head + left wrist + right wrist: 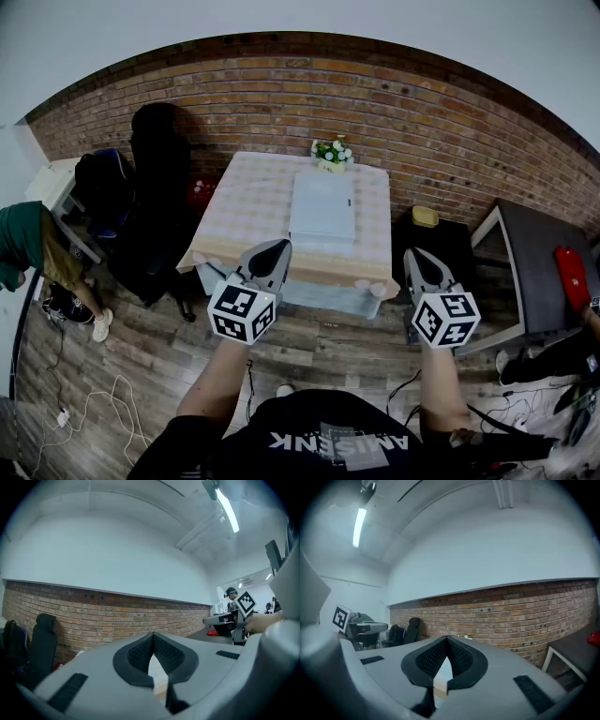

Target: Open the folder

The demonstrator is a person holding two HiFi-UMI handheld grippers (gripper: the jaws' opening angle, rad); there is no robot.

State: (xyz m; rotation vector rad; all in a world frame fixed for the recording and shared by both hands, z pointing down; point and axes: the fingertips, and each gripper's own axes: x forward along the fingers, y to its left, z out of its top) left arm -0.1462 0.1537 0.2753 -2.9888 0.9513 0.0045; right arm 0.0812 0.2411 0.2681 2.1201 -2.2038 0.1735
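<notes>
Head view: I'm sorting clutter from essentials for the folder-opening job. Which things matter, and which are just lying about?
For the job: folder, the table under it, left gripper, right gripper, both shut and empty.
Lying about: flowers, black chair, yellow box, red item on the side table.

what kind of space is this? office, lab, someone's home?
Likely a lab or studio dressed as a room, not a home: a cloth-covered table set by a brick wall, loose cables across the wood floor, an office chair beside the table.
</notes>
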